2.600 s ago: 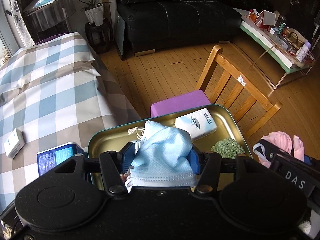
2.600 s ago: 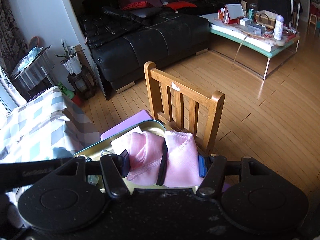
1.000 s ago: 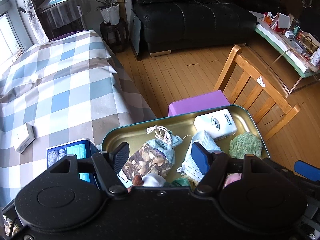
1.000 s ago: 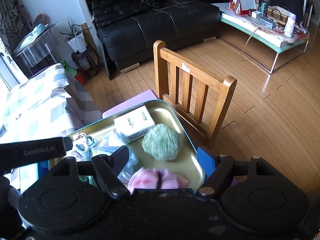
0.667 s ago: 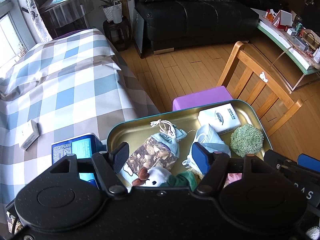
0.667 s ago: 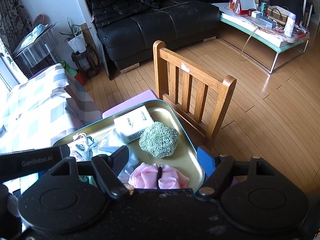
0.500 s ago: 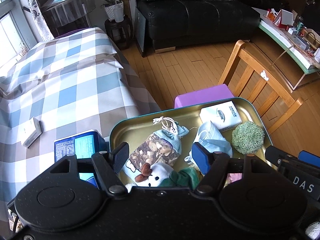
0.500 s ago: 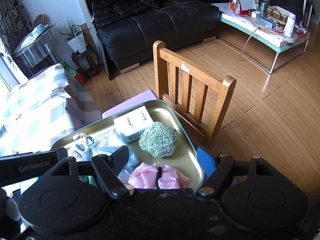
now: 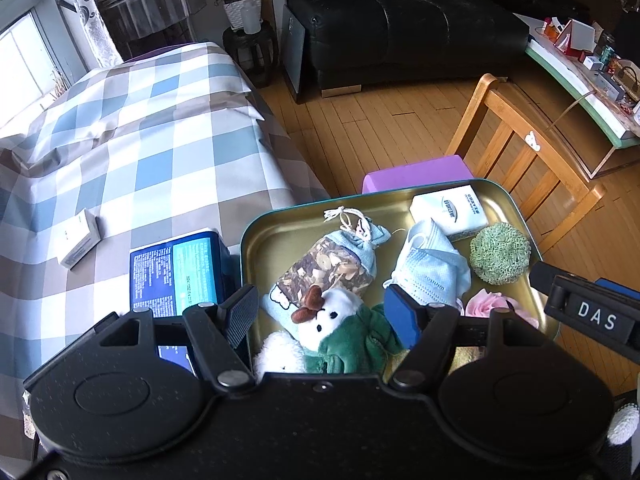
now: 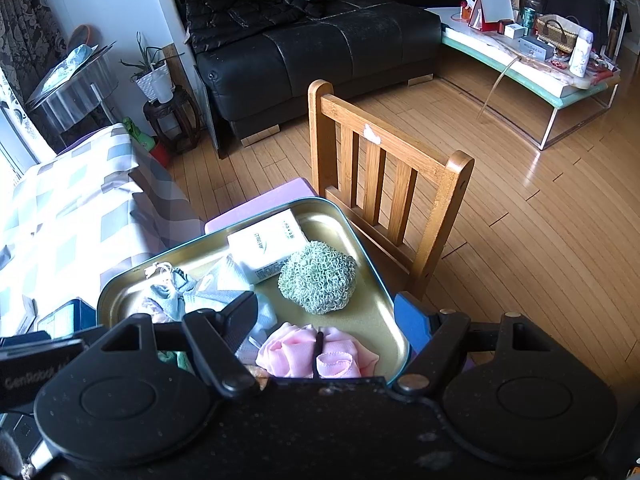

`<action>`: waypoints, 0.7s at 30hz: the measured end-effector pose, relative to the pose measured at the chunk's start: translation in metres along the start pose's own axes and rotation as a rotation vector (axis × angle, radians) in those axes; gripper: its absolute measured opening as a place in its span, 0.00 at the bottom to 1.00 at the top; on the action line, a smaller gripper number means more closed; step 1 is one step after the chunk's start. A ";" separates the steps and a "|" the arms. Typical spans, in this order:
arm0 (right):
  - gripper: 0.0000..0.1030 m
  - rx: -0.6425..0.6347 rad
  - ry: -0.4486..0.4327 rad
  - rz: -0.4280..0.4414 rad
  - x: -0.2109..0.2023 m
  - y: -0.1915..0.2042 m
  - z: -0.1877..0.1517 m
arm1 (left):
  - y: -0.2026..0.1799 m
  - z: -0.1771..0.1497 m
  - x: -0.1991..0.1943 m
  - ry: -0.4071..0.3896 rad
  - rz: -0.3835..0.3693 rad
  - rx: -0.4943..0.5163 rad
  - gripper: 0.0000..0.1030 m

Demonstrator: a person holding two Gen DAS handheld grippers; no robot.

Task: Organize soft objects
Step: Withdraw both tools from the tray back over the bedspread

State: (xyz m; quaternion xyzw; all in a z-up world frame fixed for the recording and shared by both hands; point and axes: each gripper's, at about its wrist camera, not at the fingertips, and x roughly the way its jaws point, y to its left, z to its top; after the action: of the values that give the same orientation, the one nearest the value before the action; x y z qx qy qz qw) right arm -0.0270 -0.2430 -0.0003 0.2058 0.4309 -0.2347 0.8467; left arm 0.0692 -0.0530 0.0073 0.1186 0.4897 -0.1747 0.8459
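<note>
Left gripper (image 9: 322, 316): fingers spread wide, holding nothing, poised over the near end of the tray (image 9: 280, 232).
Right gripper (image 10: 328, 320): fingers likewise wide apart and empty, above the tray's near right corner. Its body shows in the left view with a plate reading "DAS"; the left gripper's body in the right view reads "GenRobot.AI", partly cut off.

Tray, gold inside with a teal rim, near to far:
- Plush toy (image 9: 340, 332), white face, green coat, between the left fingers and partly hidden by the gripper body.
- Pink cloth (image 10: 316, 350) with a black band, at the near right, its lower part hidden.
- Sachet (image 9: 332, 268), patterned, with a blue drawstring top, lying left of centre and touching the toy.
- Mask (image 9: 430, 272), pale blue, crumpled, beside the sachet; small print on it is too fine to read.
- Green scrubber (image 10: 318, 278), round, on the right, touching the tissue pack.
- Tissue pack (image 9: 448, 212), white with blue characters I cannot read, in the far right corner.

Around:
- Blue box (image 9: 174, 268) with dense white text, unreadable, just left of the tray.
- Small white box (image 9: 78, 238) on the checked cloth (image 9: 140, 140).
- Purple block (image 9: 412, 172) beyond the tray.
- Wooden chair (image 10: 384, 176) against the tray's right side.
- Black sofa (image 10: 320, 52) and a cluttered low desk (image 10: 520, 68) farther off.
</note>
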 end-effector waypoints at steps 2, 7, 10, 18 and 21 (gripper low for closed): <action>0.73 -0.005 0.001 -0.002 0.000 0.001 -0.001 | 0.003 -0.003 -0.002 0.005 0.002 -0.008 0.64; 0.73 -0.020 0.002 -0.003 0.000 0.003 -0.003 | 0.012 -0.010 -0.009 0.007 0.012 -0.028 0.64; 0.73 -0.031 0.004 -0.008 0.000 0.004 -0.004 | 0.019 -0.014 -0.013 0.007 0.017 -0.042 0.64; 0.73 -0.057 0.003 -0.025 -0.001 0.007 -0.007 | 0.044 -0.029 -0.022 0.013 0.049 -0.070 0.64; 0.73 -0.067 0.002 -0.028 -0.001 0.009 -0.009 | 0.055 -0.033 -0.024 0.015 0.068 -0.089 0.64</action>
State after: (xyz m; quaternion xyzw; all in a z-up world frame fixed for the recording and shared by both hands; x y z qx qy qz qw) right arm -0.0281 -0.2310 -0.0025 0.1714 0.4422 -0.2317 0.8494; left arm 0.0548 0.0139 0.0135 0.0987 0.4992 -0.1228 0.8520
